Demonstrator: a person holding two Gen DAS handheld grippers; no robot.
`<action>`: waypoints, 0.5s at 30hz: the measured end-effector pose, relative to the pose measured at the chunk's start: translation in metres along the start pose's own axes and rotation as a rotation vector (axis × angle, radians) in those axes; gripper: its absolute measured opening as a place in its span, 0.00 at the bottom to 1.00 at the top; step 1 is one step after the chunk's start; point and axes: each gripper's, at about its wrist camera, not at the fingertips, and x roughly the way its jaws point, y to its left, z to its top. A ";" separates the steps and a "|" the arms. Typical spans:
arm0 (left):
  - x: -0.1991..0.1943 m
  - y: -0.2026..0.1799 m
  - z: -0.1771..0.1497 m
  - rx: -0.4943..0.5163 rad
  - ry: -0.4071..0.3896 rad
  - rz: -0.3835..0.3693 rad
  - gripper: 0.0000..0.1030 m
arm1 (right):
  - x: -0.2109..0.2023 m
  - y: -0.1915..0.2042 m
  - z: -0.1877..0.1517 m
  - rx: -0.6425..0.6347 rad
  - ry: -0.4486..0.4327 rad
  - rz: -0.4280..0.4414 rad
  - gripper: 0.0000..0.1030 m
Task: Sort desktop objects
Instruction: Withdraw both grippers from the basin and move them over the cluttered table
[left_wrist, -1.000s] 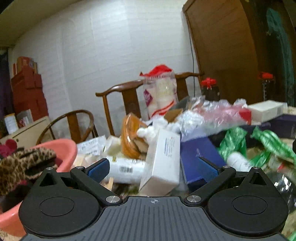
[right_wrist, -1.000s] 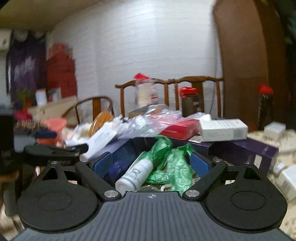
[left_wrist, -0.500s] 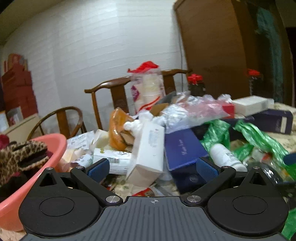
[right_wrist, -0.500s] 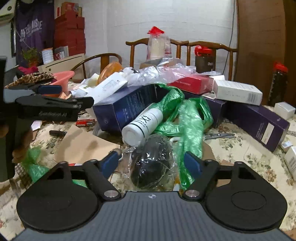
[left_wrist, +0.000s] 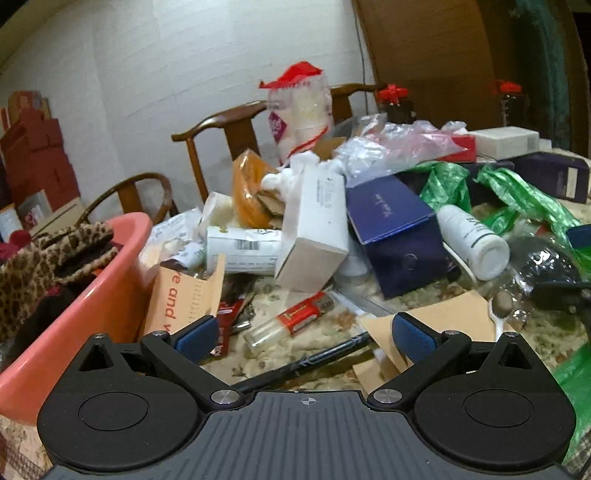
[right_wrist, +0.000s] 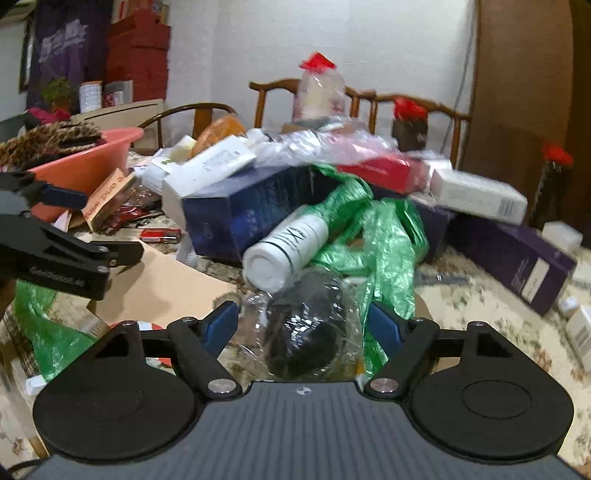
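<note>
Straddling a black object wrapped in clear plastic (right_wrist: 308, 332), the right claw (right_wrist: 303, 326) is standing with its jaws apart, one blue pad on each side; contact cannot be confirmed. The left claw (left_wrist: 310, 334) is hanging with its jaws apart and holding nothing, over a black pen (left_wrist: 314, 360) and a small red-labelled bottle (left_wrist: 291, 321) lying on the table (left_wrist: 325, 373). A pink basin (left_wrist: 110, 280) is sitting at that claw's left, carrying leopard-print fabric (left_wrist: 44, 254). Just beyond the wrapped object, a white bottle (right_wrist: 286, 247) is lying against a green bag (right_wrist: 376, 243). A blue box (right_wrist: 243, 212) is resting beside the bottle. Wooden chairs (right_wrist: 369, 101) are standing behind the pile.
</note>
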 end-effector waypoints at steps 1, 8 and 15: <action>-0.001 0.002 0.001 -0.008 -0.002 -0.003 1.00 | -0.002 0.003 0.000 -0.014 -0.009 -0.005 0.79; -0.011 0.013 0.001 -0.025 -0.027 0.020 1.00 | 0.007 0.001 -0.002 0.002 0.013 -0.033 0.79; -0.002 0.030 0.000 -0.058 0.065 0.003 1.00 | 0.006 0.001 -0.002 0.018 -0.004 -0.030 0.79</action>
